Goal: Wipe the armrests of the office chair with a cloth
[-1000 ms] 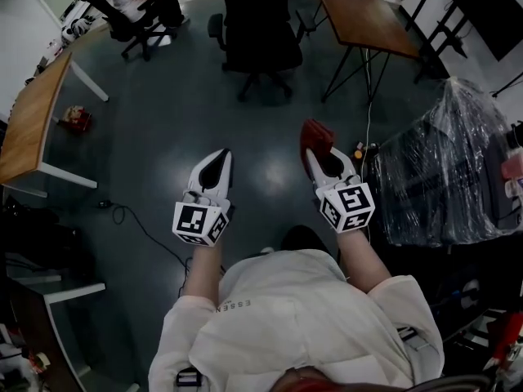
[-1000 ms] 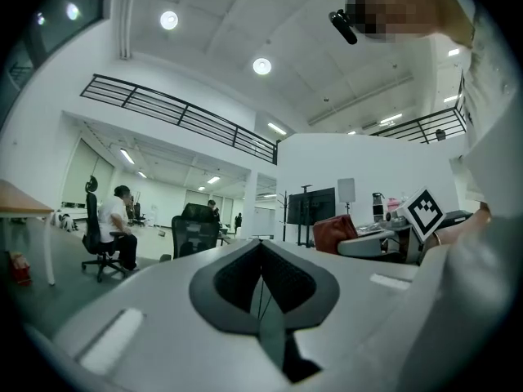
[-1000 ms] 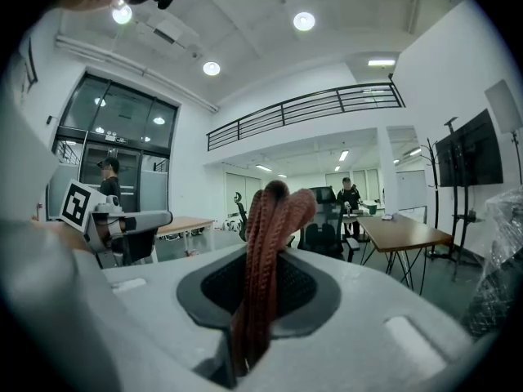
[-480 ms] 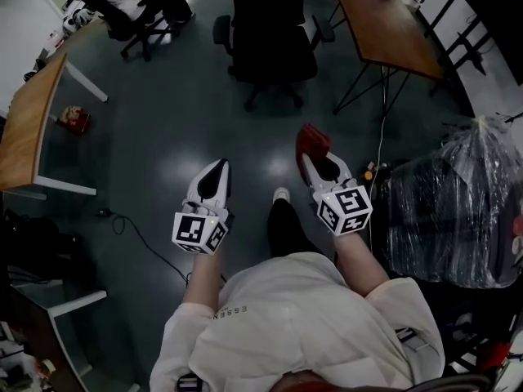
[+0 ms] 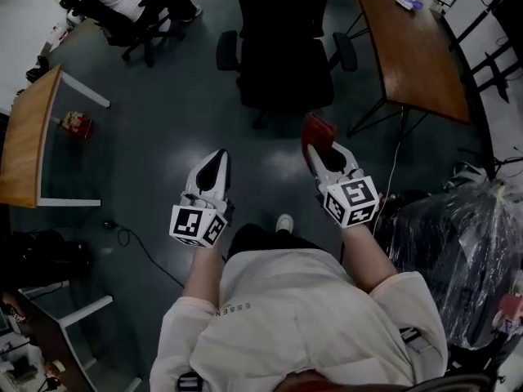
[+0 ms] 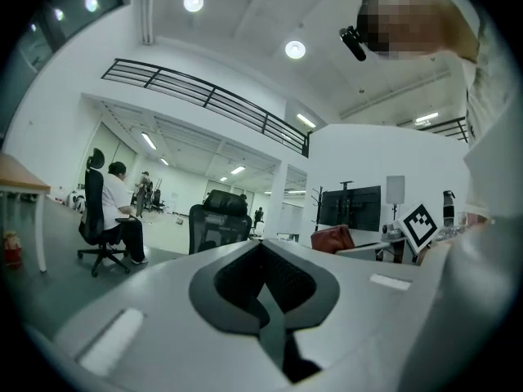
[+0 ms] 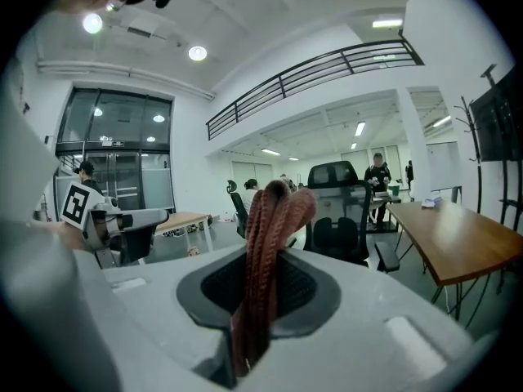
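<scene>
The task is in its approach step. The right gripper (image 5: 327, 158) has its jaws pinching a folded red cloth (image 5: 315, 131), which stands up out of them, while the left gripper (image 5: 214, 170) has its jaws pressed together on nothing. The black office chair (image 5: 282, 64) stands ahead on the dark floor (image 5: 163, 137), apart from both grippers, and neither armrest, one (image 5: 226, 51) on the view's left and one (image 5: 345, 51) on its right, is touched yet. The next move probably calls for stepping closer and laying the cloth flat on the nearer, right-hand armrest. A wooden bench (image 5: 413, 51) has its edge close beside that armrest, so it may crowd the reach. A plastic-wrapped bundle (image 5: 453, 235) and a floor cable (image 5: 135, 227) lie off to the sides.
</scene>
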{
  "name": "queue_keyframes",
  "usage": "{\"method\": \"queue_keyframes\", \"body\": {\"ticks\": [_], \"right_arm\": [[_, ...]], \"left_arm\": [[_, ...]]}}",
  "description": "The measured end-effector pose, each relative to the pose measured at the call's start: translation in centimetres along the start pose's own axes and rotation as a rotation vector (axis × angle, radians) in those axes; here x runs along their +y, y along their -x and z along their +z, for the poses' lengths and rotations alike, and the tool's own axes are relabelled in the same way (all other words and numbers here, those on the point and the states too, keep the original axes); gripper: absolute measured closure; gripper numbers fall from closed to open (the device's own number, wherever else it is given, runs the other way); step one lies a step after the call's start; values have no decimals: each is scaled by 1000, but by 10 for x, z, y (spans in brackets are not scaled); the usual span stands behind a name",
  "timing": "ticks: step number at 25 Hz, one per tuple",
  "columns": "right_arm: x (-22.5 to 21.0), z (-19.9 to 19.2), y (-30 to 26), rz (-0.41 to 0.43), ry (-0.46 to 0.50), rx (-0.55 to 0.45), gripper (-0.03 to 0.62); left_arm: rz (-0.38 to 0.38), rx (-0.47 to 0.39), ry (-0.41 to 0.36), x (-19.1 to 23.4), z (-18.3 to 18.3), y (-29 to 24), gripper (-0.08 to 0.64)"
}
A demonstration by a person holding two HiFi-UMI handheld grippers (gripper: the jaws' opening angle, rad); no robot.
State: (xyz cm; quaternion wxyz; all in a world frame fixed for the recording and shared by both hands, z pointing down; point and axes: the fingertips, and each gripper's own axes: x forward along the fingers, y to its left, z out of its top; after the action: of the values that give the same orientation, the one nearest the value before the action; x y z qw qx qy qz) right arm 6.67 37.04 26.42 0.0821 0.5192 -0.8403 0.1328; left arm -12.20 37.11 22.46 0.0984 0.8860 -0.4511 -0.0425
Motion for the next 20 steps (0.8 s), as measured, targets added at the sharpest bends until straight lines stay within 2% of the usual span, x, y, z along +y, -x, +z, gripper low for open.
{"method": "queue_keyframes", "body": {"ticks": [5,9,13,16,20], "right_arm": [[-37,14,-71,6,10,22,543],[-61,24,-135,-1,-10,41,543],[-75,44,-218,1,5,65,543],[-86,58,-287,-2,6,90,543],[-103,62,-366,-22,1,145,543]], "left_arm": [[33,11,29,55,-4,-60,546],[31,-5,49,110,1,-113,546],[5,-19,33,180,16,-182,547],[-13,-22,59,231,26,-229,546],[-43,28,93,285,16,-283,546]]}}
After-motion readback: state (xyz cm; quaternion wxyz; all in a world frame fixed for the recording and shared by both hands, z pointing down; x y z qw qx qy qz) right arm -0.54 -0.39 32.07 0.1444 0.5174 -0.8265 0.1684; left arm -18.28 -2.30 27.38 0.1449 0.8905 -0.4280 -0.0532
